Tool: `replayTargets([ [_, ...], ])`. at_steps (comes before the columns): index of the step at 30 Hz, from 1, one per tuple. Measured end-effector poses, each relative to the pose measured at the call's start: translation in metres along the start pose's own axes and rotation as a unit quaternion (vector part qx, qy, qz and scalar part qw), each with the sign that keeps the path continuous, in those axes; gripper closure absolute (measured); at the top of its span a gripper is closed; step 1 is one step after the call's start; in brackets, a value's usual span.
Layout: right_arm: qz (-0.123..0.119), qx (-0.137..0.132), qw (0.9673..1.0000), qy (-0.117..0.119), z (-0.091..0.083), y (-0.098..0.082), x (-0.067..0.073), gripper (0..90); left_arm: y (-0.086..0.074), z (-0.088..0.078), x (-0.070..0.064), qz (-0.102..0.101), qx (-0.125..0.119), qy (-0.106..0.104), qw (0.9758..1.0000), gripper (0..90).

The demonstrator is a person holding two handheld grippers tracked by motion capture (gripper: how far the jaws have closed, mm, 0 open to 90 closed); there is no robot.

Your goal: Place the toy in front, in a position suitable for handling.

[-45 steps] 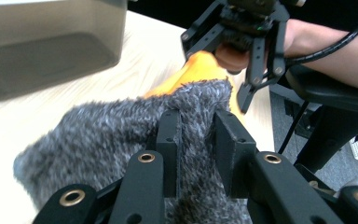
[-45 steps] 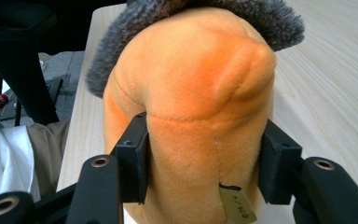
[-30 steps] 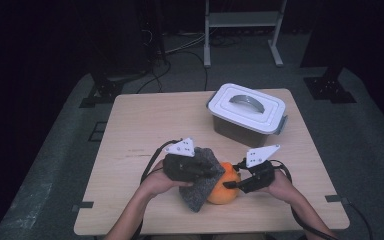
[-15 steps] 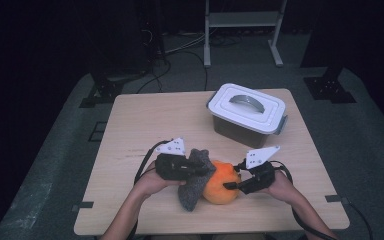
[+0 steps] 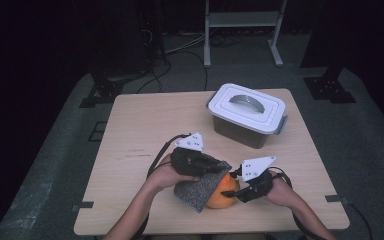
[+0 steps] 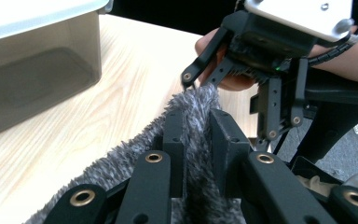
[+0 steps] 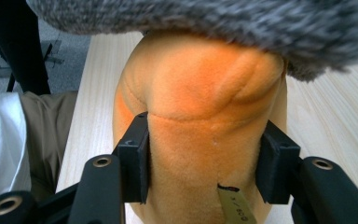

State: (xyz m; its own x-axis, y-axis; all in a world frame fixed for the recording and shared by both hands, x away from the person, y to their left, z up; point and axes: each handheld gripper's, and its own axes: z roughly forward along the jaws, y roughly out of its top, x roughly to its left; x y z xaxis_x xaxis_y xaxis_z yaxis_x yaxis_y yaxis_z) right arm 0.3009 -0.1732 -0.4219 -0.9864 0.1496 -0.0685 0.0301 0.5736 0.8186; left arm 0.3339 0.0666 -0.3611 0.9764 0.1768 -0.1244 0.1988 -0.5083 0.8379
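Near the front edge of the table (image 5: 130, 125), between the person's two hands, sits an orange plush toy (image 5: 222, 192) with a grey fuzzy cloth (image 5: 197, 189) draped over its top and left side. The toy is rounded and pumpkin-like, covered in short fleece with stitched seams and a small sewn-in tag low on the side facing the right gripper view. It looks light and squashy, so it should yield under pressure and spring back; a grip across its broad middle, where the fabric bulges, seems the safest hold. The right gripper (image 7: 204, 163) has exactly that: its black pads press into both flanks of the plush, dimpling it slightly. The cloth is limp, nubbly knit or terry, mottled grey and white; it will sag and fold wherever it is not supported, and is best taken by a bunched fold. The left gripper (image 6: 198, 149) pinches such a fold, jaws nearly together with the pile squeezed between them, the loose end poking up past the tips.

Farther back on the pale wood-grain tabletop, well apart from the hands, stands a translucent grey storage box (image 5: 245, 125) with a white clip-on lid (image 5: 247, 106) and a curved handle, hard and smooth.
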Motion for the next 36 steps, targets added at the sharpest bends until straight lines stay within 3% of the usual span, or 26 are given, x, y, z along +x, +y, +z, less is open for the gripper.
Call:
replayTargets([
  [6,-0.032,0.002,0.9995,0.003,-0.004,-0.003,0.004,46.3,-0.014,-0.010,0.009,-0.026,-0.001,0.003,0.9996,77.0],
  [12,-0.044,0.005,0.9990,0.003,-0.006,-0.004,0.007,46.2,-0.030,-0.021,0.012,-0.044,-0.004,0.004,0.9990,76.7],
  [18,-0.037,0.007,0.9993,0.002,-0.007,-0.002,0.007,40.7,-0.042,-0.023,0.013,-0.068,-0.022,-0.017,0.9973,76.7],
  [20,-0.010,0.014,0.9998,-0.006,-0.006,0.001,0.007,35.5,-0.042,-0.022,0.012,-0.070,-0.027,-0.026,0.9969,76.7],
  [25,0.012,0.020,0.9997,-0.010,-0.008,-0.001,0.007,34.7,-0.038,-0.017,0.009,-0.069,-0.031,-0.058,0.9954,76.7],
  [32,-0.019,0.024,0.9995,-0.007,-0.005,0.003,0.014,42.0,-0.024,-0.006,0.006,-0.050,-0.024,-0.062,0.9965,76.6],
  [36,-0.014,0.017,0.9997,-0.006,-0.007,0.000,0.012,44.0,-0.025,-0.005,0.008,-0.041,-0.014,-0.054,0.9976,76.7],
])
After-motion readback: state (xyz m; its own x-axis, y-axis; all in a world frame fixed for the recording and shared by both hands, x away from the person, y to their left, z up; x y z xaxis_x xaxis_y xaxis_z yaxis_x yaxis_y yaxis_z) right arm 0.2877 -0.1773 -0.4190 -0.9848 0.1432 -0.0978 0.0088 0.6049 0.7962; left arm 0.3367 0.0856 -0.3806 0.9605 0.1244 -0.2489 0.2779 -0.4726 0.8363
